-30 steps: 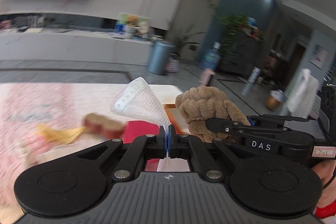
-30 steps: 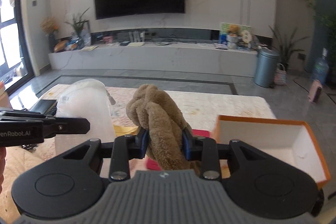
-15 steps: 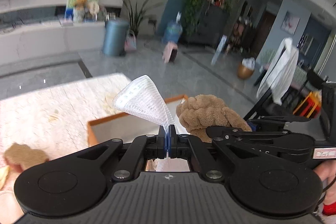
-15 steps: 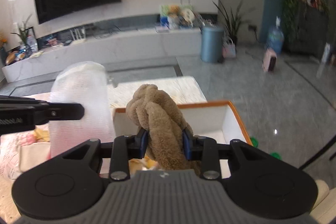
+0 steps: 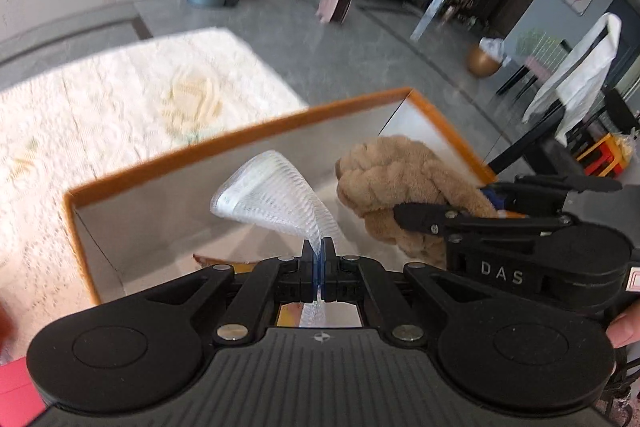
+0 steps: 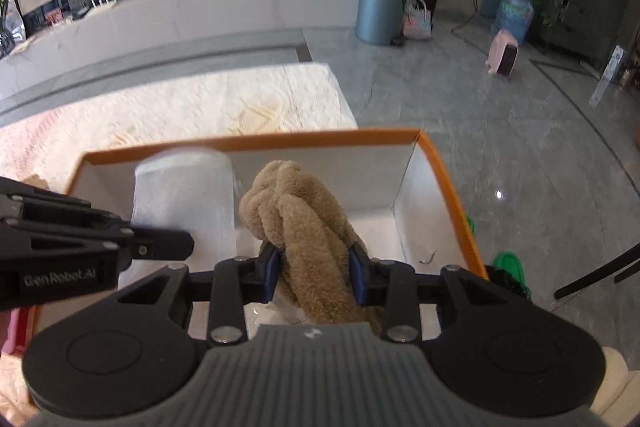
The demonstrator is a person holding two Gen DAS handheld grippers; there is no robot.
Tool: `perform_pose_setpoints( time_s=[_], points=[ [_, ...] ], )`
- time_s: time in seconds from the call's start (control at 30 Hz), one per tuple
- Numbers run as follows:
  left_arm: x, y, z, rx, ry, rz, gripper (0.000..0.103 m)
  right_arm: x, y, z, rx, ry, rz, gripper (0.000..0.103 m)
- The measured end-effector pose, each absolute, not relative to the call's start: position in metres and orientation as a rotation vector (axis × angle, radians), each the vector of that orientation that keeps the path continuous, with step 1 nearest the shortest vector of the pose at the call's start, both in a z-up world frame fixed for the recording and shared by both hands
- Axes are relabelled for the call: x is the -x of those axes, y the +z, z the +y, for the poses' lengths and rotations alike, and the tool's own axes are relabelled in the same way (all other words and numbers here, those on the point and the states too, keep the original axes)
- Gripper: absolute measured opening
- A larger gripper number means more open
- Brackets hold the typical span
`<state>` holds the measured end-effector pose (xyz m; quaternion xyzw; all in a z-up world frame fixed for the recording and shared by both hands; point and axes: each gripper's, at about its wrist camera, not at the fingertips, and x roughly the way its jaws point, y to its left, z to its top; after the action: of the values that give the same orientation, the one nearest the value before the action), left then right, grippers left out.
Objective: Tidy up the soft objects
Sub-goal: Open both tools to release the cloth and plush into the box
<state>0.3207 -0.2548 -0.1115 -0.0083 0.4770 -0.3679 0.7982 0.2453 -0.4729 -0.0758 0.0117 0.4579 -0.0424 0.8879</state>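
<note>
My left gripper (image 5: 319,251) is shut on a white mesh cloth (image 5: 272,195) and holds it above the open orange-rimmed white box (image 5: 224,143). My right gripper (image 6: 316,267) is shut on a brown plush knot toy (image 6: 304,203), also held over the box (image 6: 436,163). The toy (image 5: 396,171) shows to the right in the left wrist view, and the white cloth (image 6: 184,195) shows to the left in the right wrist view. Both items hang above the box's inside.
The box sits on a cream patterned mat (image 5: 120,99) near its right edge. A red object (image 5: 16,387) lies at the lower left. Grey floor (image 6: 520,147) lies beyond, with a blue bin (image 6: 382,7) and a green object (image 6: 508,267) beside the box.
Both grippers have swung right with their loads, from over the mat to above the orange box. Both stay shut.
</note>
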Motion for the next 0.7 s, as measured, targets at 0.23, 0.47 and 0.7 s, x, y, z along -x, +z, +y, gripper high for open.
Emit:
perform_pose_setpoints(
  time_s=[0.23,0.47,0.7],
  points=[
    [-0.330,-0.125,-0.261,-0.022,-0.747,1.117,0.002,-0.269,-0.099,-0.469,0.006,-0.096,1.036,0.038],
    [-0.323,-0.124,-0.252,-0.063,-0.681,1.139,0.015,-0.273,-0.103,-0.463,0.025,-0.091,1.069,0.048],
    [-0.306,-0.106,-0.225,-0.063,-0.656,1.090,0.035,-0.269,-0.096,-0.459,0.073,-0.094,1.072,0.065]
  ],
)
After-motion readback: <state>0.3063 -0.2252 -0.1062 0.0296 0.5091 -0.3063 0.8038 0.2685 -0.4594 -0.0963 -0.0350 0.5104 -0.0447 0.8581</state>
